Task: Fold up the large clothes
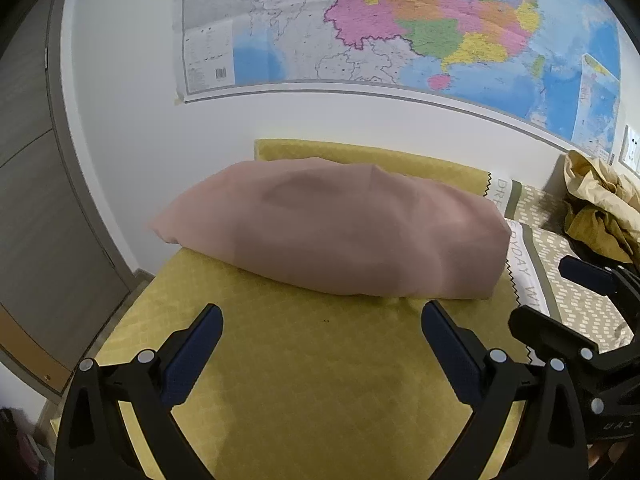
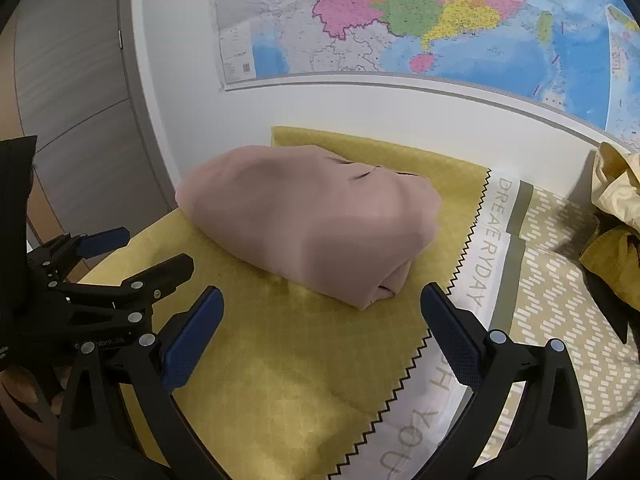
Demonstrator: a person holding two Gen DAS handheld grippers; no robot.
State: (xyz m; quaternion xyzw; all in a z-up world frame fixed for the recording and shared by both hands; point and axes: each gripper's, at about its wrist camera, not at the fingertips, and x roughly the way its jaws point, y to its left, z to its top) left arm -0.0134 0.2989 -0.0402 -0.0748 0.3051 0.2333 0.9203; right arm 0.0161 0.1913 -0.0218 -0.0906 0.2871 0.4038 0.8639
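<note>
A folded pink garment [image 1: 332, 232] lies as a compact bundle on a yellow quilted cloth [image 1: 304, 380]; it also shows in the right wrist view [image 2: 308, 220]. My left gripper [image 1: 322, 312] is open and empty, just in front of the bundle, not touching it. My right gripper [image 2: 320, 294] is open and empty, in front of the bundle's right end. The left gripper [image 2: 116, 252] shows open at the left of the right wrist view. The right gripper [image 1: 544, 288] shows at the right edge of the left wrist view.
A crumpled mustard-yellow garment [image 1: 600, 204] lies at the far right, also in the right wrist view [image 2: 616, 216]. A patterned bedspread with printed letters [image 2: 560, 280] lies under the yellow cloth. A map [image 1: 400, 28] hangs on the white wall behind. A grey door [image 1: 36, 200] stands left.
</note>
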